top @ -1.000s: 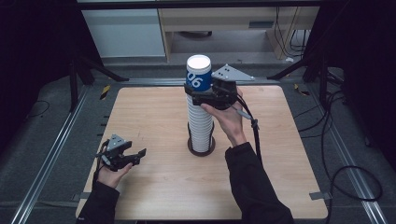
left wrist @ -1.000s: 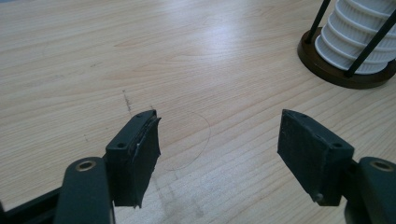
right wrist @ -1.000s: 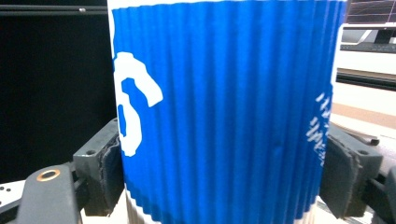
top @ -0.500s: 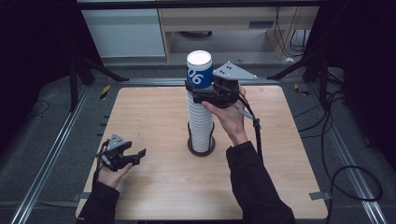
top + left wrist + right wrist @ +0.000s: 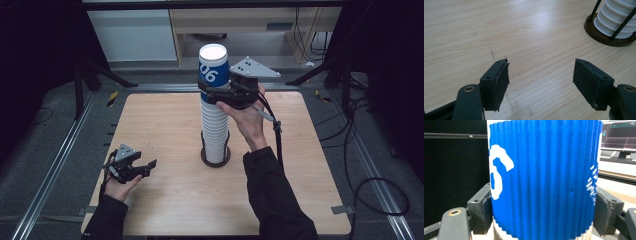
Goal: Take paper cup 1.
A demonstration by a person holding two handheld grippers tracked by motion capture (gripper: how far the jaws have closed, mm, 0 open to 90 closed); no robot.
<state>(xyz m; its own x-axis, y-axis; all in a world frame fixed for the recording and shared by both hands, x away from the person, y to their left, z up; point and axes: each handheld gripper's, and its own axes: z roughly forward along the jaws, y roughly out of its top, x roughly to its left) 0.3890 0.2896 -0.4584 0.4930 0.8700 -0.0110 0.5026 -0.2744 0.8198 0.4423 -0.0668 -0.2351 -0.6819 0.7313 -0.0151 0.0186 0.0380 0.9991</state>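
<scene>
Since the earlier frames, the right gripper point(image 5: 212, 92) has risen slightly at the head of the column and its jaws have just been closing; they now clench the blue cup point(image 5: 214, 70) between their pads. This topmost cup, ribbed and printed with white numerals, sits at the summit of the tall stack of white cups point(image 5: 215, 132), which stands in a dark round holder point(image 5: 215, 159) near the middle of the desk point(image 5: 165, 125). In the right gripper view the blue cup point(image 5: 544, 180) spans the whole gap from pad to pad, with the rims of nested cups just visible beneath it. The left gripper point(image 5: 145, 167) rests low over the near-left of the desk, well apart from the stack, its jaws released and empty; the left gripper view shows bare wood between them and the holder point(image 5: 609, 37) off at the upper right.

Risk: nested cups may cling by friction, so a lift could drag a second cup along, or a tilted pull could lean the tall column sideways and topple it. Excess squeeze could crease the cup wall.
</scene>
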